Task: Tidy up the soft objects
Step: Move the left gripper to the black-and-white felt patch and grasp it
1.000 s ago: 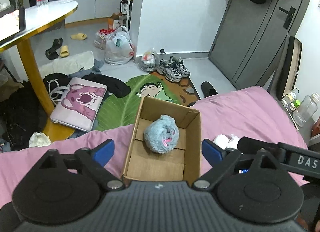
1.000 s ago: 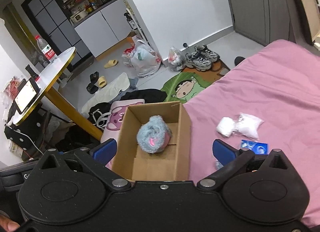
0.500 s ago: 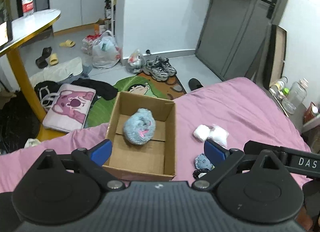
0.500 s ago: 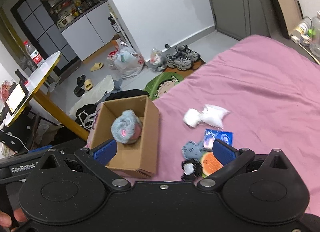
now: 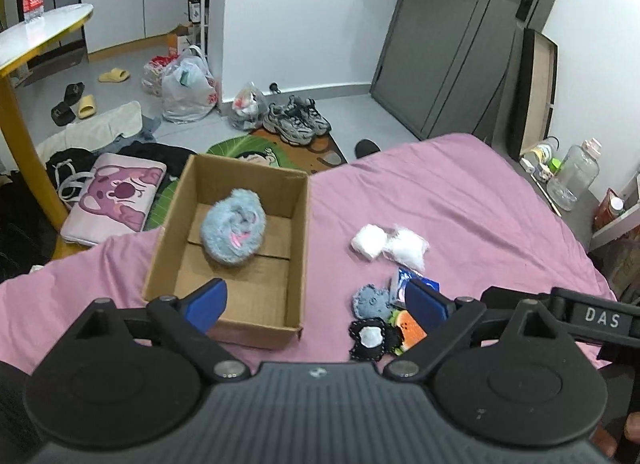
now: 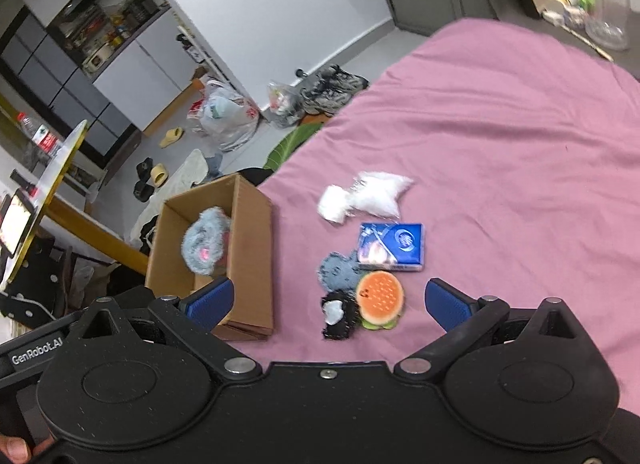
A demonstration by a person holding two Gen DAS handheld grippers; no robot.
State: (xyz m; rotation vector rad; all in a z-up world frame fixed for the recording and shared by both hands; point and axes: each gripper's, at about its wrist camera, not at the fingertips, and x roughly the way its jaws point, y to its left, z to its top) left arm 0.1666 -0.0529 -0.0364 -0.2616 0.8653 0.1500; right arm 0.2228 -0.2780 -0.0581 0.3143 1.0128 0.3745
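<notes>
An open cardboard box [image 5: 298, 224] [image 6: 256, 232] sits on the pink bed and holds a fluffy blue plush [image 5: 233, 232] [image 6: 204, 246]. To its right lie a white cotton pad and bag [image 5: 390, 244] [image 6: 366, 196], a blue packet [image 6: 390, 248], a small grey-blue plush [image 5: 370, 300] [image 6: 336, 270], a black fuzzy toy [image 5: 370, 338] [image 6: 338, 314] and an orange burger toy [image 6: 378, 298]. My left gripper [image 5: 316, 304] is open above the box's near right corner. My right gripper [image 6: 328, 302] is open and empty just above the small toys.
The pink bed [image 5: 460, 200] stretches right. On the floor beyond are shoes [image 5: 296, 122], bags [image 5: 186, 88], a pink pillow [image 5: 116, 196] and a green mat. A round yellow-legged table [image 5: 24, 44] stands left. Bottles [image 5: 572, 176] stand at the bed's right.
Both grippers have swung right, away from the box. The small toys and blue packet have come into view in front of the right gripper. Both stay open.
</notes>
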